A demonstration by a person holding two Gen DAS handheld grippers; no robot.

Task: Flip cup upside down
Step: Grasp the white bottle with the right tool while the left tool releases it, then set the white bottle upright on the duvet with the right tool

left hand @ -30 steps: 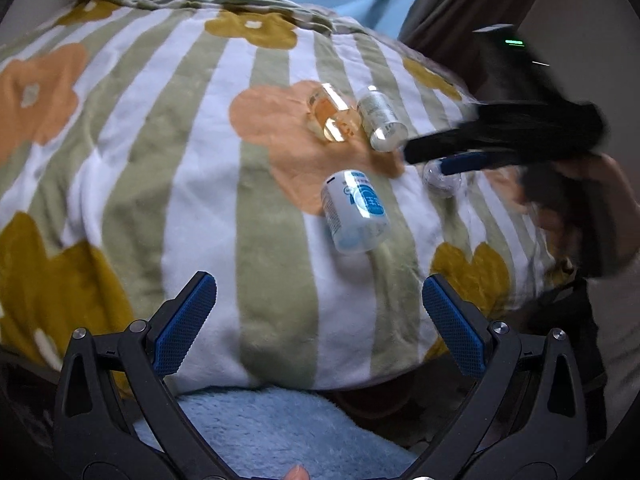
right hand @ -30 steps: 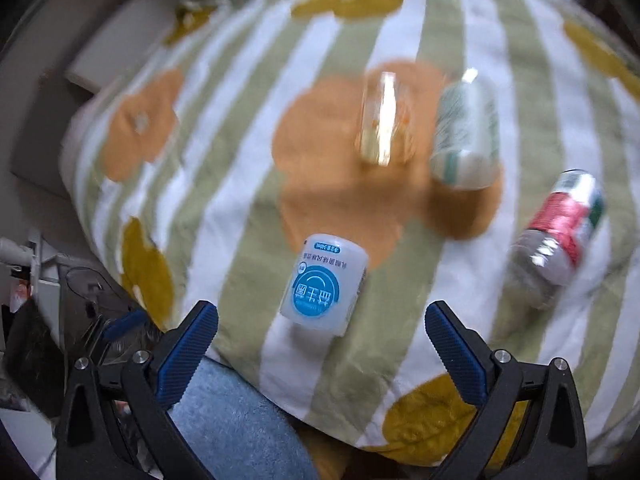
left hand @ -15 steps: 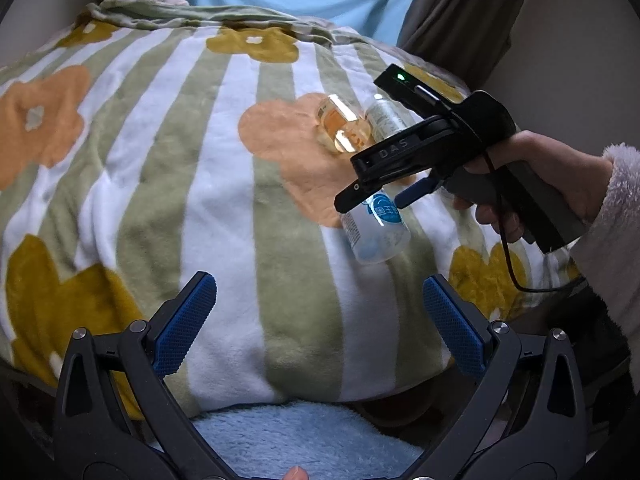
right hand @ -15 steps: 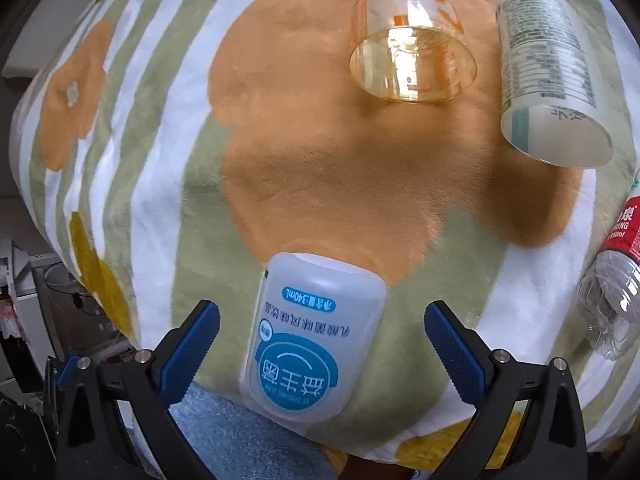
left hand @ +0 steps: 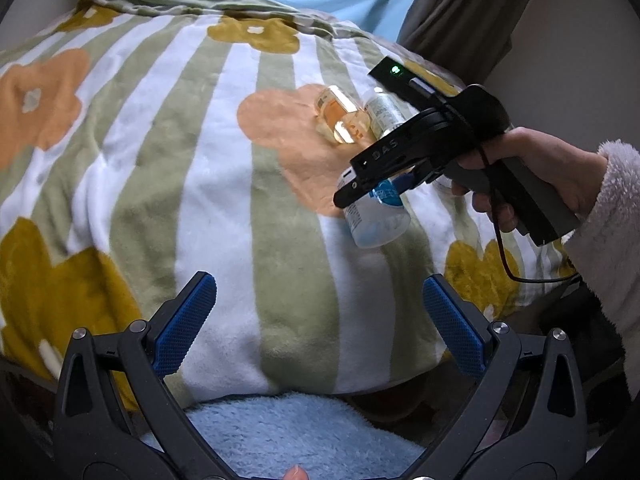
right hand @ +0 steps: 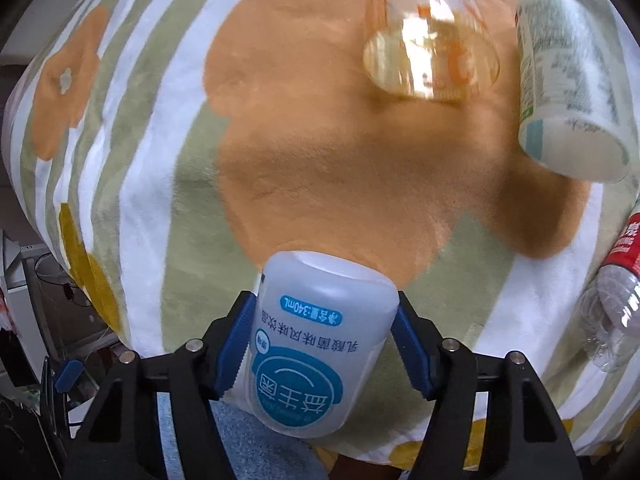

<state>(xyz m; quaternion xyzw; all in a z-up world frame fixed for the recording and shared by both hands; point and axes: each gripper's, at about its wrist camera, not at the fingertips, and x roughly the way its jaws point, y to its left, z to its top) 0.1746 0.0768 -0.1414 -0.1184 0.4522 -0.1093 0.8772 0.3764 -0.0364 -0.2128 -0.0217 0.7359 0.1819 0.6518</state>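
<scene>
Right wrist view: the right hand-held gripper (right hand: 322,344) has its blue pads pressed on either side of the white cup (right hand: 316,344), a translucent plastic drinks container with a blue label. It lies on its side near the front edge of the striped flower blanket (right hand: 160,160), its flat end pointing away from the camera. It looks empty, so it should be light. The thin plastic wall will likely flex under a hard squeeze, and the glossy label may be slippery, so a moderate grip across the middle of the body, as now, seems the sound place to hold it.

The left hand-held gripper (left hand: 316,316) hangs wide apart over the near blanket edge, holding nothing.

In the left wrist view the right tool covers the far end of the cup, and in the right wrist view the near end dips below the pads, so I cannot tell which end is the open one. The amber glass cup (right hand: 432,56) is blurred and cut off at the top. The clear bottle (right hand: 612,312) at the right runs out of the picture. What lies under the blanket is hidden.
</scene>
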